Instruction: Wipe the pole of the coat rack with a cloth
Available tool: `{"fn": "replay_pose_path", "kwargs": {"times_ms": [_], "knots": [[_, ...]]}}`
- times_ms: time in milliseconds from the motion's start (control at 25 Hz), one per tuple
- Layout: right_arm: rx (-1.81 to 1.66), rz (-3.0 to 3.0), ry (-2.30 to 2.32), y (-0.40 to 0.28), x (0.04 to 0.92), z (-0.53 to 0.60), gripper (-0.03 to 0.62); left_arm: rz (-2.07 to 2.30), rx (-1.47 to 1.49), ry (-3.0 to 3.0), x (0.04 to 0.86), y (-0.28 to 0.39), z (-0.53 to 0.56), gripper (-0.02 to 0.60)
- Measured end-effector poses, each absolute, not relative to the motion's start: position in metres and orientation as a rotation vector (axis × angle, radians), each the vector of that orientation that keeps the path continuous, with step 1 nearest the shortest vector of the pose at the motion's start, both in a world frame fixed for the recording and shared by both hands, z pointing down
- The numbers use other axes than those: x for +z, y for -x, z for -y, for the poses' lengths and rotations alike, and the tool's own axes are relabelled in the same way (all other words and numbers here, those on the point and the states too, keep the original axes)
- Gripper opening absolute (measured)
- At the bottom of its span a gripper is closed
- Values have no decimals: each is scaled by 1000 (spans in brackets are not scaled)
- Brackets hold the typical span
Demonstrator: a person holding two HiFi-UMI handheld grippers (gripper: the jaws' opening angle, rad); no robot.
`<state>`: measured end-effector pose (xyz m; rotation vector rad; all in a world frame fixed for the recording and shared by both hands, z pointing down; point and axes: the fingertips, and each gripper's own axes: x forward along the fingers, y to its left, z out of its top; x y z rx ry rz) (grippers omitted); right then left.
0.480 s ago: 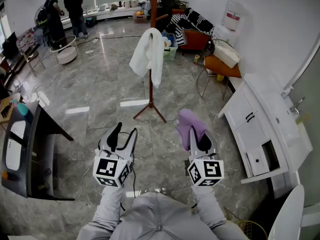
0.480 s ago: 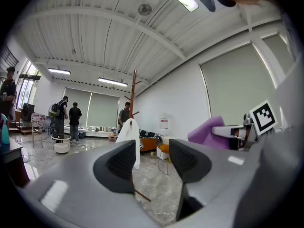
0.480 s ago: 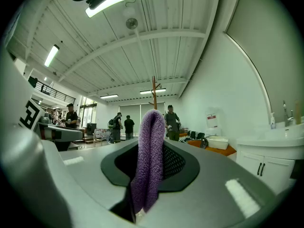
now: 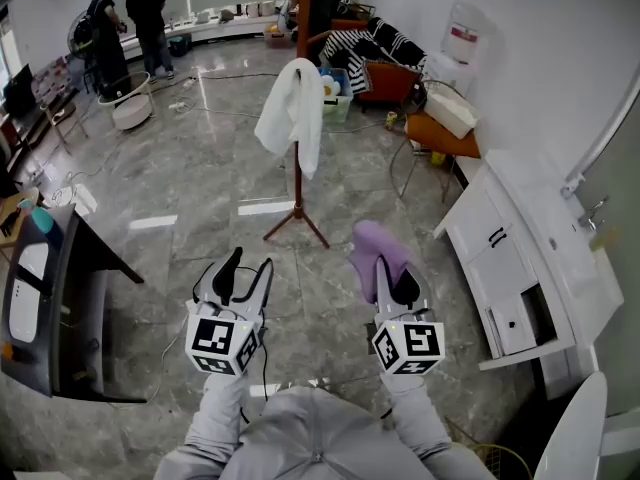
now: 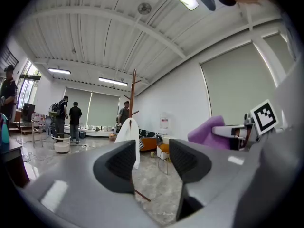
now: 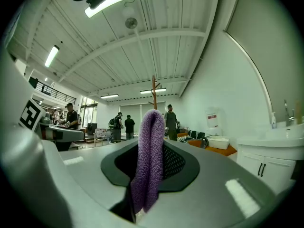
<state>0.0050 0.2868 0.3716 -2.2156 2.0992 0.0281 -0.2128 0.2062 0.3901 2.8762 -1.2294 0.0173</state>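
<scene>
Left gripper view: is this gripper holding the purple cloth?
No, the left gripper stands open with nothing between its jaws; the purple cloth is clamped in the right gripper.

Two people (image 4: 150, 18) far left, white cabinet (image 4: 505, 268) at right, orange table (image 4: 447, 134) beyond it

Both forearms, in grey sleeves (image 4: 222, 408), are reaching forward side by side, each gripper's marker cube facing up toward the head. The left gripper (image 4: 238, 265) (image 5: 153, 161) is pointing ahead with its fingers (image 5: 118, 166) standing apart and nothing between them. The right gripper (image 4: 392, 280) (image 6: 151, 164) is pinching a purple cloth (image 4: 372, 246) (image 6: 149, 146) between closed fingers, the cloth standing up past the tips.
</scene>
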Motion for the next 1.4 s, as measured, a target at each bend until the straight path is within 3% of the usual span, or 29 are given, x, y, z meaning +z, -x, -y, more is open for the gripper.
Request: {"fn": "replay_pose_path", "kwargs": {"times_ms": [920, 1400], "knots": [[-3, -2103, 2189, -74, 388, -311, 81, 1210, 9, -2855, 412, 143, -225, 236], [16, -2088, 2204, -118, 389, -208, 81, 1189, 5, -2880, 412, 96, -116, 236]]}}
